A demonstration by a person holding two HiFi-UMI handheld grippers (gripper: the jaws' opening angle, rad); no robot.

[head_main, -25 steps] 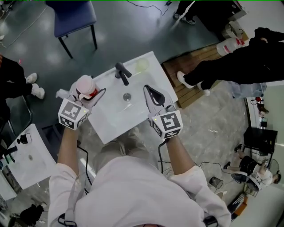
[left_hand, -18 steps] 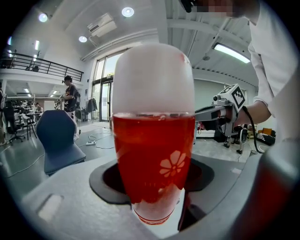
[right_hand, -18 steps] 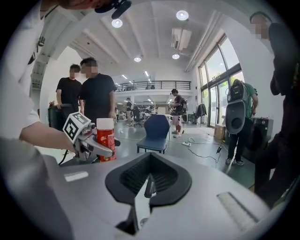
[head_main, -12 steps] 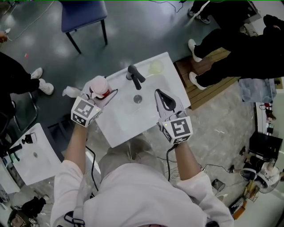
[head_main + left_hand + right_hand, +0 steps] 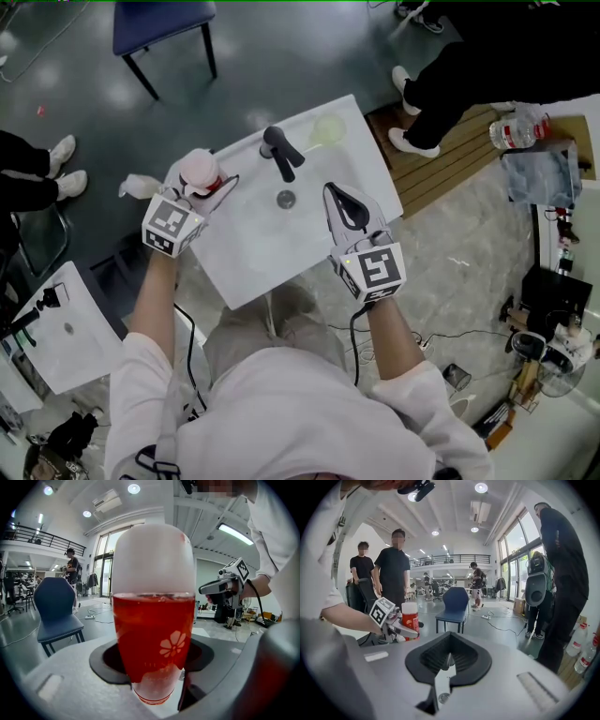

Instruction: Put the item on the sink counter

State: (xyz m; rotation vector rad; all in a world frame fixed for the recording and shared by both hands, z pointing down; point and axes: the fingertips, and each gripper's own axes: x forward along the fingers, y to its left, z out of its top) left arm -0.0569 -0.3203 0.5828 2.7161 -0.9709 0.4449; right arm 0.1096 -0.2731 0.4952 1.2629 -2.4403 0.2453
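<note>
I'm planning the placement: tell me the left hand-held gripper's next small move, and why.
Probably lower the left hand-held gripper until the bottle stands on the sink counter, at its corner left of the tap: its jaws clamp the upright bottle, apparently above that corner, not yet down.

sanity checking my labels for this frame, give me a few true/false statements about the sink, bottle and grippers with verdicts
1. The left gripper grips a red bottle with a white cap. True.
2. The right gripper holds a cup. False: its jaws are together on nothing, above the sink.
3. The faucet is black. True.
4. The bottle stands in the basin beside the drain. False: it is in the left gripper at the sink's left edge.
5. A blue chair stands beyond the sink. True.
</note>
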